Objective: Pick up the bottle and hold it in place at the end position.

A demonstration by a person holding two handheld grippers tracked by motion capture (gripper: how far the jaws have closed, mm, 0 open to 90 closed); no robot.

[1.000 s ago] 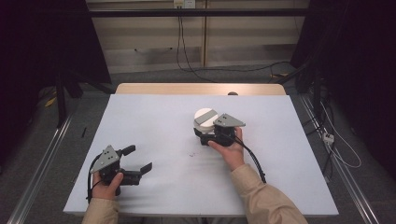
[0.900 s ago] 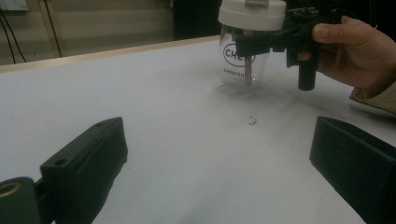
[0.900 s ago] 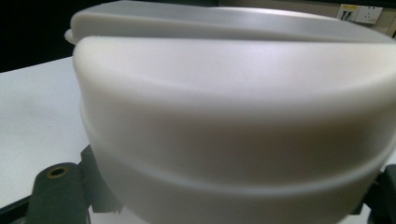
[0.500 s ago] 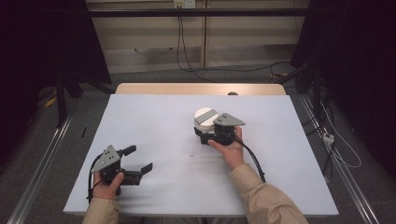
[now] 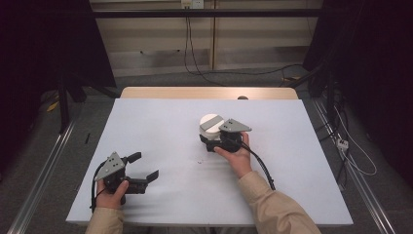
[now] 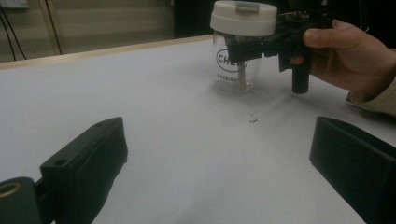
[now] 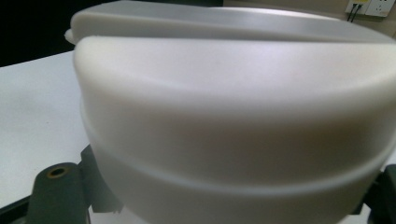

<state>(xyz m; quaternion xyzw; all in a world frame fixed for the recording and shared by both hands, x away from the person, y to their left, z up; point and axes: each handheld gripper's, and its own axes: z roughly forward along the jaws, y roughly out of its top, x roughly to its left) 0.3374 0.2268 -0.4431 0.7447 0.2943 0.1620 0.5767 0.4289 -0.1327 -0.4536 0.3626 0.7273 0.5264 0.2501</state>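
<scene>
A clear jar (image 5: 210, 127) with a white lid and black lettering stands upright on the white table (image 5: 165, 122), right of centre. My right gripper (image 5: 208, 138) is shut on the jar just under the lid, with a hand behind it. In the left gripper view the jar (image 6: 236, 70) sits at the far side with the right gripper (image 6: 243, 50) clamped across its upper body. Up close, the right gripper view has the white lid (image 7: 233, 107) between the right gripper's (image 7: 224, 207) black jaws. My left gripper (image 5: 146, 165) rests at the table's front left, open, holding nothing (image 6: 219, 135).
A tiny speck (image 5: 199, 162) lies on the table between the two grippers. A wooden strip (image 5: 209, 92) runs along the far edge. Cables (image 5: 350, 156) and metal rails lie on the floor beside the table.
</scene>
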